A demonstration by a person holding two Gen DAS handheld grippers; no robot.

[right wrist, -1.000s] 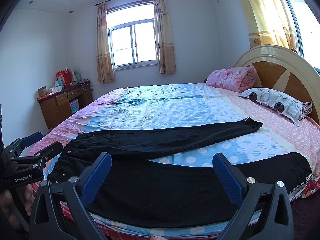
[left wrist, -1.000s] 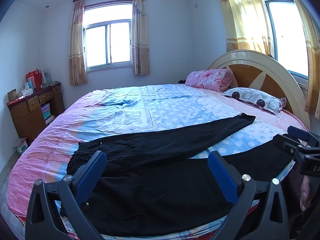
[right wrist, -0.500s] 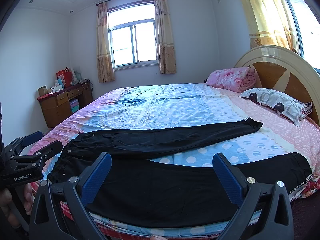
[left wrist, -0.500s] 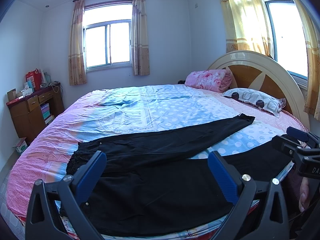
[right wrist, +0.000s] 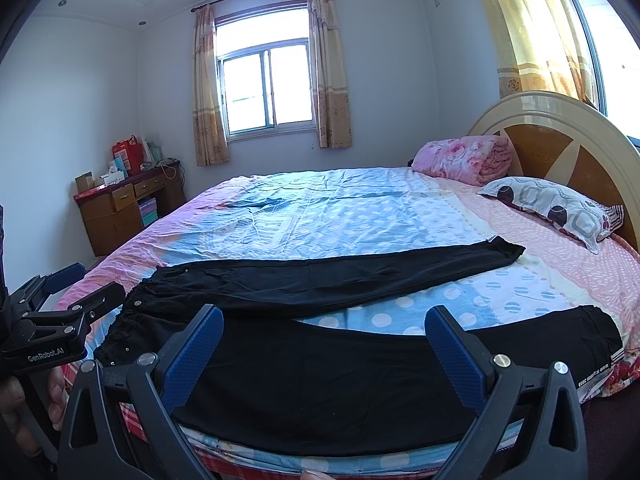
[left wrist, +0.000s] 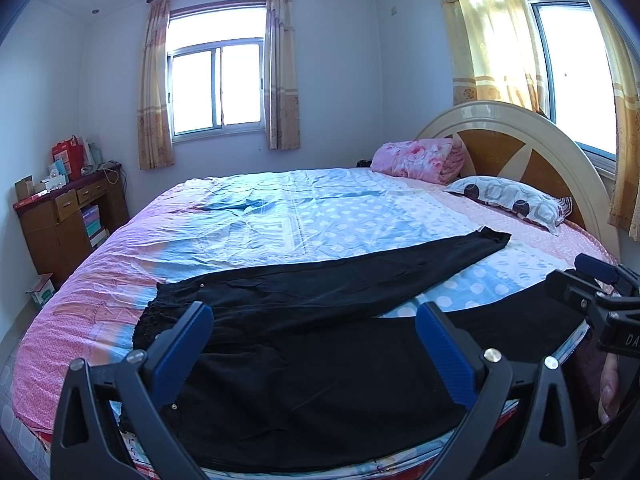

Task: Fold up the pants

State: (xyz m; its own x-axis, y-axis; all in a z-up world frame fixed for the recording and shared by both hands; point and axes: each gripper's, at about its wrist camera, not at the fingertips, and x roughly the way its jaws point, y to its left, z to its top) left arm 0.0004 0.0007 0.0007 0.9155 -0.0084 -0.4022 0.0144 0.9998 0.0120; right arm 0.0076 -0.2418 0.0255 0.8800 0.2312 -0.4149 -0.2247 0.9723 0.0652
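Black pants [left wrist: 320, 360] [right wrist: 340, 364] lie spread flat on the near part of the bed, waistband to the left, the two legs splayed apart to the right. My left gripper [left wrist: 314, 326] hovers open above the near leg, by the waist end. My right gripper [right wrist: 324, 328] is open too, above the middle of the near leg, with nothing between its blue pads. In the left wrist view the right gripper [left wrist: 592, 288] shows at the right edge; in the right wrist view the left gripper [right wrist: 68, 292] shows at the left edge, with a hand under it.
The bed's patterned pink and blue sheet [left wrist: 304, 216] stretches beyond the pants. A folded pink quilt [left wrist: 420, 158] and a pillow [left wrist: 508, 200] lie by the round headboard [left wrist: 520, 148]. A wooden desk [left wrist: 68, 220] with boxes stands at the left wall.
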